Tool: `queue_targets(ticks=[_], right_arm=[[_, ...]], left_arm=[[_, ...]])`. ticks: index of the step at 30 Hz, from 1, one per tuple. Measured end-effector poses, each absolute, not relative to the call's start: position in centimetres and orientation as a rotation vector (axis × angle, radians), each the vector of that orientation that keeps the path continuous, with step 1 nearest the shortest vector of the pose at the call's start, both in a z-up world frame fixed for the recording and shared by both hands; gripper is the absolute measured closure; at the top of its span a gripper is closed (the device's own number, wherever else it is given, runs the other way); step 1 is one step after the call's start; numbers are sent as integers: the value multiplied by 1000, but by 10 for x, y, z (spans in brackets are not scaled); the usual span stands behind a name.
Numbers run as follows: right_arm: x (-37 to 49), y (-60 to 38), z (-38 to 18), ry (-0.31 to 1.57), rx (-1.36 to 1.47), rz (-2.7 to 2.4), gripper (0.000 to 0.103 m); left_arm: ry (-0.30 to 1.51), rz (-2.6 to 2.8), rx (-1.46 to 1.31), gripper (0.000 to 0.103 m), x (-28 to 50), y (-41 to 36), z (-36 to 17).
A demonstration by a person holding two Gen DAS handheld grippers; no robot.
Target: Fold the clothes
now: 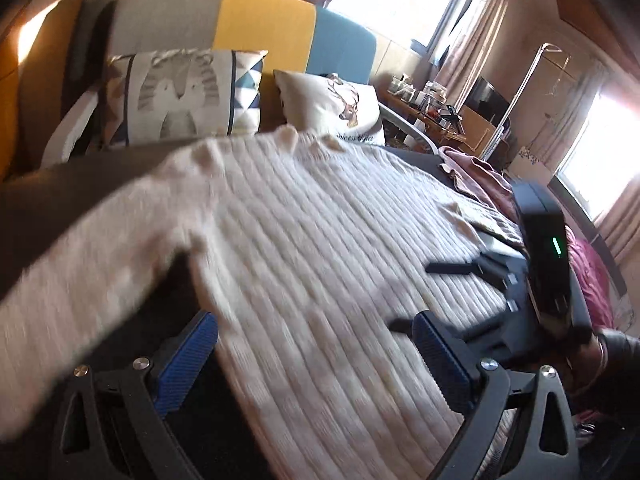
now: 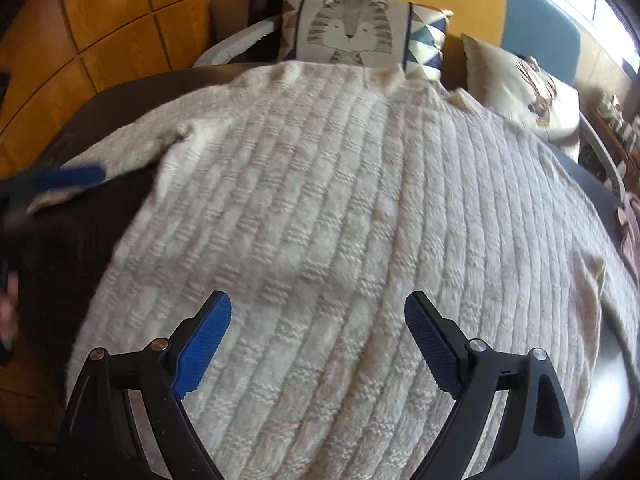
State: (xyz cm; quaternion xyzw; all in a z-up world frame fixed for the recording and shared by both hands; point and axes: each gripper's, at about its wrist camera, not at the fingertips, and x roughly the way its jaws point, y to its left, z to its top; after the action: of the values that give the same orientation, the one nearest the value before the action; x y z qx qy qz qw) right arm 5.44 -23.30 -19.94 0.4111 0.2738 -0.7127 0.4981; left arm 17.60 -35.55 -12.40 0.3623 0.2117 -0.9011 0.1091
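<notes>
A cream cable-knit sweater (image 2: 320, 184) lies spread flat on a dark surface (image 2: 60, 264), its collar toward the cushions. One sleeve (image 1: 80, 264) stretches out to the left over the dark surface. My left gripper (image 1: 316, 336) is open and hovers over the sweater's side near that sleeve, with nothing gripped. One of its blue pads (image 2: 72, 176) shows blurred above the sleeve end in the right wrist view. My right gripper (image 2: 320, 320) is open above the lower body of the sweater. The left wrist view shows the right gripper (image 1: 412, 296) low over the knit, jaws apart.
A tiger cushion (image 2: 352, 32) and a deer cushion (image 2: 528, 84) lean against a grey, yellow and blue headboard (image 1: 264, 16). Wooden panels (image 2: 100, 40) stand at the left. A pink garment (image 1: 480, 176) lies beyond the sweater's right side, with a cluttered desk (image 1: 432, 108) and windows behind.
</notes>
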Motion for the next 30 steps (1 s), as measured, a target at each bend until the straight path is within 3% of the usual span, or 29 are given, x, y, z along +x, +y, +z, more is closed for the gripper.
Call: queue_targets(ticks=[6,10,18,25,30], right_arm=[[83,-211,-197,606,933,-1700,12],[134,-221,-200,692,817,-1588,12],[162,-226,-219,778,776,-1535,12],[146,-231,-208,795,846,-1458,12],[88,-255,-167,614,893,-1539,12]], left_arm=[[636,-2597,1181,3,115,-406,-139],[617,-2501,1217,4,98,-423,-159],[440,-2369,1276,4,120,-420,-190],[492,-2366,1259,4,135,-424,-186],[637,-2333,1143,4,179,-441,-163]])
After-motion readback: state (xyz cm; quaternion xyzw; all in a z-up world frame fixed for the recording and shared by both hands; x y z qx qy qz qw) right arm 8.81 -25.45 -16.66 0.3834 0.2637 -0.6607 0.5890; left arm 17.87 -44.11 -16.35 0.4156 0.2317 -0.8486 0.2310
